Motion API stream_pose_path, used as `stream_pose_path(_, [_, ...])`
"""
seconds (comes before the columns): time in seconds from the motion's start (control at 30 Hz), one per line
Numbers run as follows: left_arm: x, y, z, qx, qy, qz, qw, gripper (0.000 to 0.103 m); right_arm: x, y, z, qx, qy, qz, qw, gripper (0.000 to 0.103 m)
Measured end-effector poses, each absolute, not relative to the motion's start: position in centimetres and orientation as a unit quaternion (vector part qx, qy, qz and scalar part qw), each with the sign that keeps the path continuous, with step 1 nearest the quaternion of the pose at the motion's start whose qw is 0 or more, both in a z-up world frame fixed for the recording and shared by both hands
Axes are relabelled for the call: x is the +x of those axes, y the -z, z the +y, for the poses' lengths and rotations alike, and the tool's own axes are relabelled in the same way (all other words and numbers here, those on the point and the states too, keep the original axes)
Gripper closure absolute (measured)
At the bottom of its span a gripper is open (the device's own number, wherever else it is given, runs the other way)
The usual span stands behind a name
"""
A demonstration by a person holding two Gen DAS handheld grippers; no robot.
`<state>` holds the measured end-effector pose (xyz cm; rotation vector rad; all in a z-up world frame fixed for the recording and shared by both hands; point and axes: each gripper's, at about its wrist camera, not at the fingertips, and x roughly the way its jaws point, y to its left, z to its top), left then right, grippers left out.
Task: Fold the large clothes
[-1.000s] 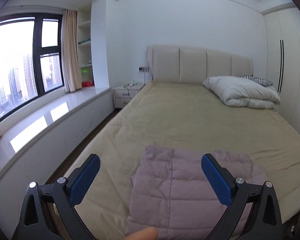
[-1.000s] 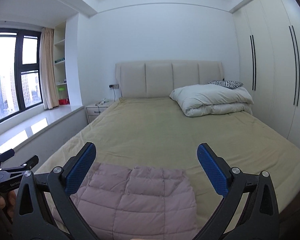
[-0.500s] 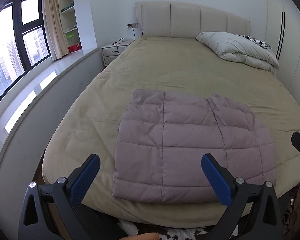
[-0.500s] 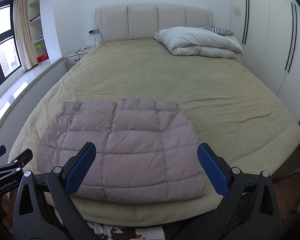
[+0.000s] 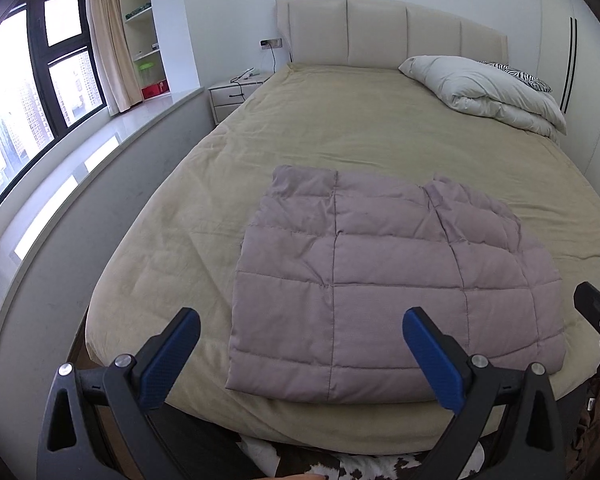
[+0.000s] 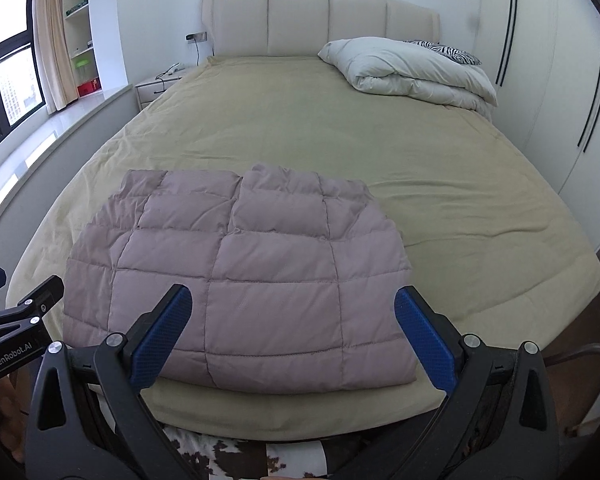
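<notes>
A mauve quilted puffer garment (image 5: 384, 280) lies folded into a flat rectangle near the foot of the bed, also in the right wrist view (image 6: 236, 280). My left gripper (image 5: 300, 354) is open and empty, held above the bed's foot edge in front of the garment. My right gripper (image 6: 288, 334) is open and empty, also held back from the garment's near edge. The left gripper's body (image 6: 16, 340) shows at the left edge of the right wrist view. Part of the right gripper (image 5: 598, 320) shows at the right edge of the left wrist view.
The bed (image 5: 360, 120) has a beige cover and a padded headboard (image 6: 320, 24). A folded white duvet (image 6: 412, 70) and a zebra pillow (image 6: 444, 50) lie at the far right. A nightstand (image 5: 236, 92), window sill and window are on the left; wardrobes (image 6: 560, 80) on the right.
Both grippers have tilted downward and pulled back, so the whole folded garment and the bed's foot edge came into view. Both stay open and empty.
</notes>
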<state>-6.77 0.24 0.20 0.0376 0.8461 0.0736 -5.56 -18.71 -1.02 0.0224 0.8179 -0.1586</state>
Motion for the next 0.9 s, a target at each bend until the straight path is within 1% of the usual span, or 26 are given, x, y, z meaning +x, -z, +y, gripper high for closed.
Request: stream_pose_path(0.9, [-6.4,0.5,0.3,0.023,-0.035,0.418,0.907,0.000,-4.6,2.2,-17.9,0.016,0.078,0.415,0.906,0.000])
